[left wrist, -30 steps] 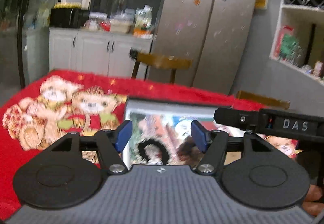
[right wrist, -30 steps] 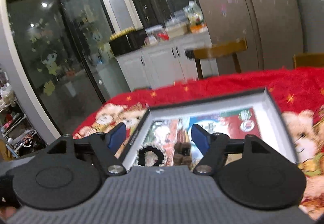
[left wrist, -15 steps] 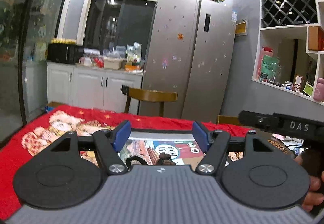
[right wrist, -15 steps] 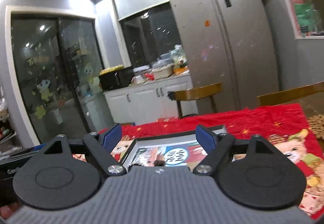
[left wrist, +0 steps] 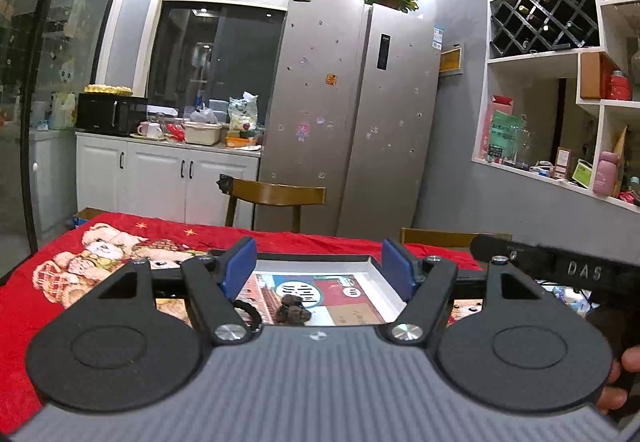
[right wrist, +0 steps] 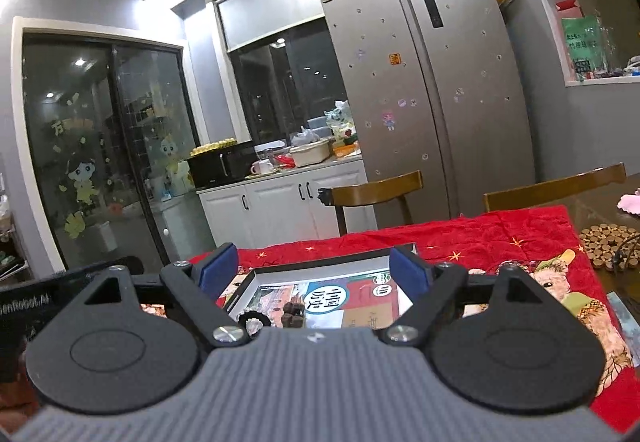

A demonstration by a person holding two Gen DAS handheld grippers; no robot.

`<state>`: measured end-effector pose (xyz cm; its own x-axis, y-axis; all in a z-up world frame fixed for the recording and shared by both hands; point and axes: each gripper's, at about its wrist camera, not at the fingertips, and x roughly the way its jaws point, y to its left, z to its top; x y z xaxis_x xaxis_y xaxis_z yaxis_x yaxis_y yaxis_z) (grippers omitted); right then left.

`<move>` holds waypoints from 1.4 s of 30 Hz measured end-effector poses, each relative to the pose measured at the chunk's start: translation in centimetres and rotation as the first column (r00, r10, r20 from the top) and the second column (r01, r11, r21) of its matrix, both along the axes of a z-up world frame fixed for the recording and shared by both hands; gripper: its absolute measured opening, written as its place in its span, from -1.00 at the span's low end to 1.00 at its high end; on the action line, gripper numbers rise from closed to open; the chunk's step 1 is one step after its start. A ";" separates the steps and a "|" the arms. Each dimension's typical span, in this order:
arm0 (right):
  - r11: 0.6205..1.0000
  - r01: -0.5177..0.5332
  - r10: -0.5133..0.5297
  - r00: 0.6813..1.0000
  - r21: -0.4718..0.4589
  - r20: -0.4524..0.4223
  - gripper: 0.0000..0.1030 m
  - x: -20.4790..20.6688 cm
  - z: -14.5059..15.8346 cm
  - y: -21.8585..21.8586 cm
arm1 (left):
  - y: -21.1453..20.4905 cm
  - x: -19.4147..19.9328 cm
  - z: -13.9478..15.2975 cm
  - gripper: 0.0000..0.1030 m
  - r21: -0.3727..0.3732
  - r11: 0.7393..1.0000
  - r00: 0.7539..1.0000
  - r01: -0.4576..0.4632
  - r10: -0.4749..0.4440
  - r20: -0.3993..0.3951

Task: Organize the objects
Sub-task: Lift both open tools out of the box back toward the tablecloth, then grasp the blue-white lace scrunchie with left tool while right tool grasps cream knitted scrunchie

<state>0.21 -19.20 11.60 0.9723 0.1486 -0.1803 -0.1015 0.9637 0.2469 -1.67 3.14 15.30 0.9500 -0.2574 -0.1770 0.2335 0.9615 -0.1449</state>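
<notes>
A shallow box (left wrist: 380, 294) with white inner walls and a printed floor lies on the red bear tablecloth (left wrist: 80, 282). In it lie a black hair tie (left wrist: 248, 312) and a brown hair clip (left wrist: 294, 312). My left gripper (left wrist: 318, 262) hovers level, short of the box, open and empty. In the right wrist view the same box (right wrist: 236, 294), hair tie (right wrist: 250, 320) and clip (right wrist: 294, 312) show past my right gripper (right wrist: 312, 268), which is also open with nothing between its blue pads. The gripper bodies hide the near part of the box.
Two wooden chairs (left wrist: 276, 196) (right wrist: 552, 188) stand at the table's far side, before a grey fridge (left wrist: 352, 114). A round wooden trivet (right wrist: 608, 246) lies on bare table right of the cloth. The right gripper's body (left wrist: 560, 266) and a hand (left wrist: 624, 382) are close on the right.
Both grippers have drawn back from the box and tipped up, so the box looks smaller and more of the room shows. The right jaws stand slightly wider.
</notes>
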 end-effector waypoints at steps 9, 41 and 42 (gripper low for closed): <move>0.999 -0.026 0.026 1.000 -0.035 -0.009 0.74 0.8 -1.5 -0.3 | -1.7 2.2 -0.9 0.53 0.005 1.000 1.000 0.024 -0.024 -0.012; 0.995 -0.096 0.084 0.961 -0.032 -0.263 0.74 6.3 -12.8 -3.2 | -4.7 8.6 -15.5 0.51 0.074 0.997 0.964 0.012 0.009 -0.267; 0.995 -0.095 0.084 0.960 -0.028 -0.266 0.73 6.4 -12.8 -3.1 | -4.7 8.8 -15.7 0.51 0.068 0.998 0.960 0.015 0.005 -0.280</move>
